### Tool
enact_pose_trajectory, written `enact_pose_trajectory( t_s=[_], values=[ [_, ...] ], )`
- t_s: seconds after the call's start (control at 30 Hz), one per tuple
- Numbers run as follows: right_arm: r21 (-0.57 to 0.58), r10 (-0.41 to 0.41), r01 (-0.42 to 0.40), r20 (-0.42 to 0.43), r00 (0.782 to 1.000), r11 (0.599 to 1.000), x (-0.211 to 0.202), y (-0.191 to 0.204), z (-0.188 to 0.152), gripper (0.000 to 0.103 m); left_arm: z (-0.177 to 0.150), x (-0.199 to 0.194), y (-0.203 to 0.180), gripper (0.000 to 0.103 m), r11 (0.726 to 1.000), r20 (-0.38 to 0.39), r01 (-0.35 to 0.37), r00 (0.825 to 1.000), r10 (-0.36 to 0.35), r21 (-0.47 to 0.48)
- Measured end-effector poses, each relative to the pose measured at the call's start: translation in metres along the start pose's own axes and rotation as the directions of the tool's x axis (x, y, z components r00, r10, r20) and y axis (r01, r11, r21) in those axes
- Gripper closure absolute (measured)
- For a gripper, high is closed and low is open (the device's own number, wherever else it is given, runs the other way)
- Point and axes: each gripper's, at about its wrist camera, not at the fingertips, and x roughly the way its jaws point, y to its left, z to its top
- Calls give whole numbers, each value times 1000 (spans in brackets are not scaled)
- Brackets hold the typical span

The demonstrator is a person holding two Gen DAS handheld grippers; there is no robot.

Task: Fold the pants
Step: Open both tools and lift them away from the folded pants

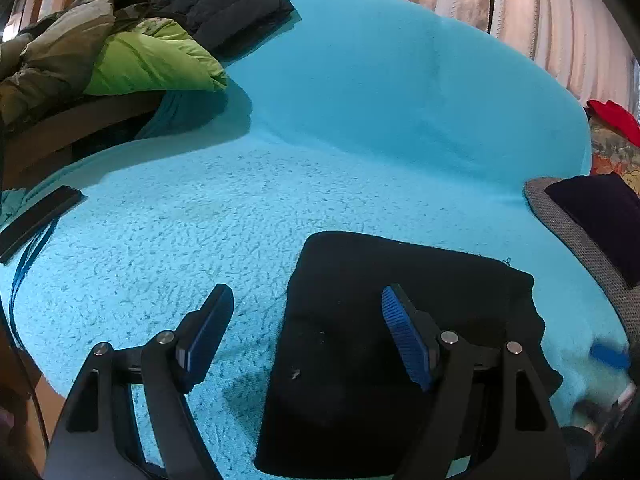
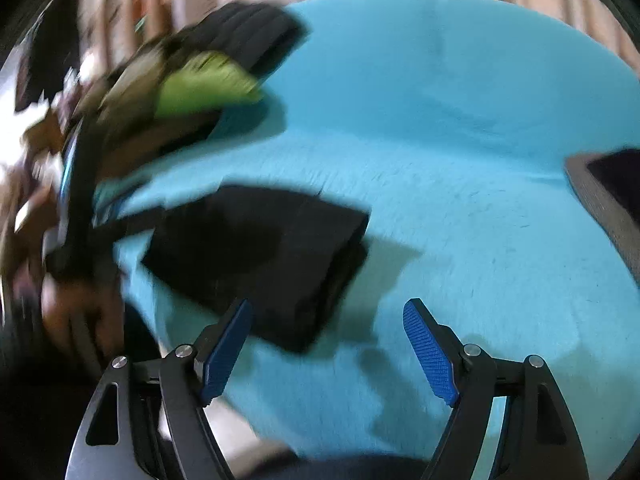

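Observation:
The black pants (image 1: 360, 344) lie folded into a compact rectangle on the turquoise fleece blanket (image 1: 360, 120). My left gripper (image 1: 306, 332) is open and empty, just above the pants' left edge, its right finger over the cloth. In the blurred right wrist view the folded pants (image 2: 260, 260) lie ahead and to the left. My right gripper (image 2: 328, 348) is open and empty above the blanket (image 2: 440, 160), beside the pants' near right corner. Its blue pad shows blurred at the right edge of the left wrist view (image 1: 610, 356).
A pile of jackets, green, olive and black (image 1: 132, 44), lies at the back left. A flat black bar (image 1: 36, 220) lies on the blanket's left edge. A grey-edged cushion with a dark cloth (image 1: 592, 216) is at the right. Curtains hang behind.

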Motion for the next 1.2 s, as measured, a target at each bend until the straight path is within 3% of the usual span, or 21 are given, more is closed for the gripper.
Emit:
enact_pose_trajectory(
  t_s=[0.07, 0.17, 0.33, 0.43, 0.47, 0.5, 0.53, 0.6, 0.83, 1.2],
  values=[
    [9, -7, 7, -23, 1000, 1000, 0, 5, -14, 24, 0, 0, 0, 27, 1000, -1, -3, 1000, 3, -4],
    [21, -70, 70, 26, 997, 997, -8, 8, -18, 23, 0, 0, -1, 27, 1000, -2, -9, 1000, 9, -2],
    [-12, -81, 81, -4, 997, 997, -2, 12, -14, 23, 1, -6, -6, 25, 999, 6, -23, 1000, 23, 22],
    [-15, -88, 88, 9, 996, 996, -6, 12, -14, 23, -2, -19, -9, 19, 999, 25, -19, 1000, 19, 34],
    [-12, -88, 89, 13, 996, 996, -5, 12, -14, 23, -4, -25, -9, 14, 999, 38, -24, 999, 23, 38],
    [-8, -88, 88, 18, 996, 996, -5, 10, -13, 23, -6, -29, -10, 2, 999, 47, -31, 998, 29, 44],
    [-6, -88, 88, 21, 996, 996, -6, 10, -13, 23, -9, -34, -12, 0, 998, 55, -39, 998, 36, 52],
    [-4, -87, 87, 27, 996, 996, -7, 10, -13, 23, -13, -39, -13, 0, 998, 58, -31, 998, 28, 62],
    [-15, -99, 99, 42, 994, 995, -9, 12, -13, 23, -30, -48, -19, 0, 989, -31, 137, 990, -135, 53],
    [-9, -106, 107, 60, 993, 994, -14, 10, -14, 23, -46, -68, -25, 0, 995, -73, 84, 994, -80, 55]
  ],
)
